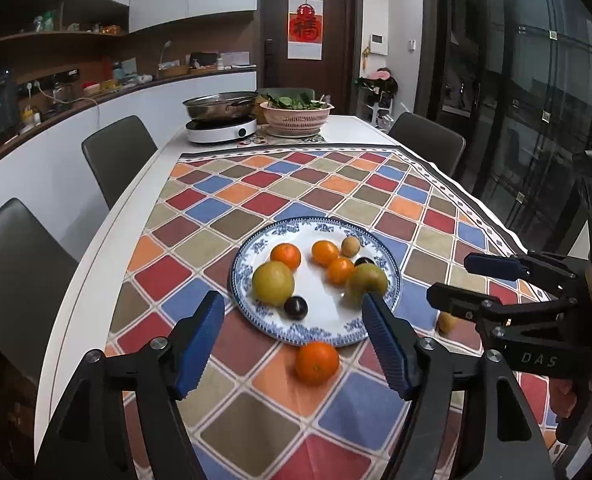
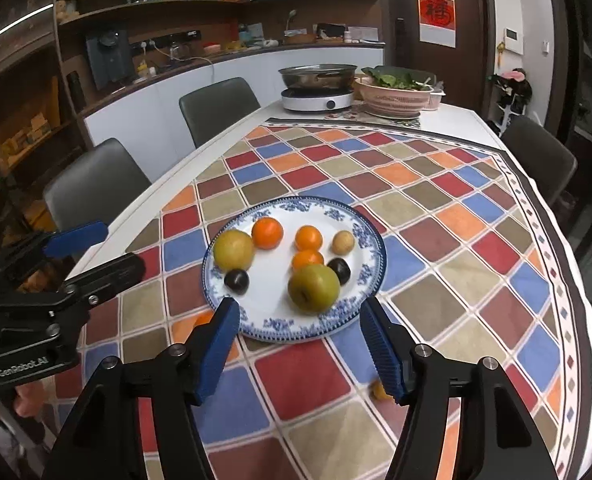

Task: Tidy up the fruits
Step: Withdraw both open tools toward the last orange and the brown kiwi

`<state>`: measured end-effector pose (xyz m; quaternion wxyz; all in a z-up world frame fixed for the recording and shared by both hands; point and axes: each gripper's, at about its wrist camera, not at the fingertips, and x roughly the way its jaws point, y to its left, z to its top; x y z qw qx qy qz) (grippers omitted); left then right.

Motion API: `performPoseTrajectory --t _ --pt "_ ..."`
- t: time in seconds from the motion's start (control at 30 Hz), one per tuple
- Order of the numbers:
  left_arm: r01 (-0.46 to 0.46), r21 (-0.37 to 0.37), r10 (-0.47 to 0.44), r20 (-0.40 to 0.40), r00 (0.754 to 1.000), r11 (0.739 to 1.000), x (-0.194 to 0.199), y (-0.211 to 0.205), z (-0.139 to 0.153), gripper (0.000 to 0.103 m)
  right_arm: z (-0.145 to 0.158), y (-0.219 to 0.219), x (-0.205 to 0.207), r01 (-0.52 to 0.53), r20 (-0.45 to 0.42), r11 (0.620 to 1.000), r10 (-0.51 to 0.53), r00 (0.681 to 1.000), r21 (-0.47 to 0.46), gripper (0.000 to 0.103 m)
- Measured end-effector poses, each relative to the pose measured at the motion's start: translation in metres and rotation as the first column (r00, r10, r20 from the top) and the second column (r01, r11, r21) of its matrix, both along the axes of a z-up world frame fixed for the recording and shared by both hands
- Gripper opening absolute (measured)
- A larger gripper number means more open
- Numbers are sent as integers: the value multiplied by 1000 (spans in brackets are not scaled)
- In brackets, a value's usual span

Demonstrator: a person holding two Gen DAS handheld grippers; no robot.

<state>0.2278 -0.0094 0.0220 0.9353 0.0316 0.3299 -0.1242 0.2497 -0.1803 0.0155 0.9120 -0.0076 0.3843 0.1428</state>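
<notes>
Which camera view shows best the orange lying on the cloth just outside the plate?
The left wrist view: the orange lies whole and unobstructed in front of the plate. In the right wrist view only a sliver of it shows beside a blue finger.

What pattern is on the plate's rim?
Blue floral on white, on the plate; clearest in the right wrist view.

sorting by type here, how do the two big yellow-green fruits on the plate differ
The left yellow-green fruit sits near the plate's left rim; the right yellow-green fruit sits nearer the front rim.
The left one looks paler and yellower; the right one is greener and shows a stem dimple.
The left one has a dark plum close in front; the right one has a small orange just behind.
Both are round and the largest fruits on the plate.
</notes>
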Motion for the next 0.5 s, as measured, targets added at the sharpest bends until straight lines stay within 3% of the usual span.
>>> performPoseTrajectory --t 0.27,0.5 --pt "-49 -20 49 -19 999 999 -27 2 -10 81 4 -7 -26 38 28 999 -38 999 -12 63" --pt "-70 -18 68 -98 993 997 -38 1 -37 81 -15 -18 -38 97 3 994 -97 995 -48 63"
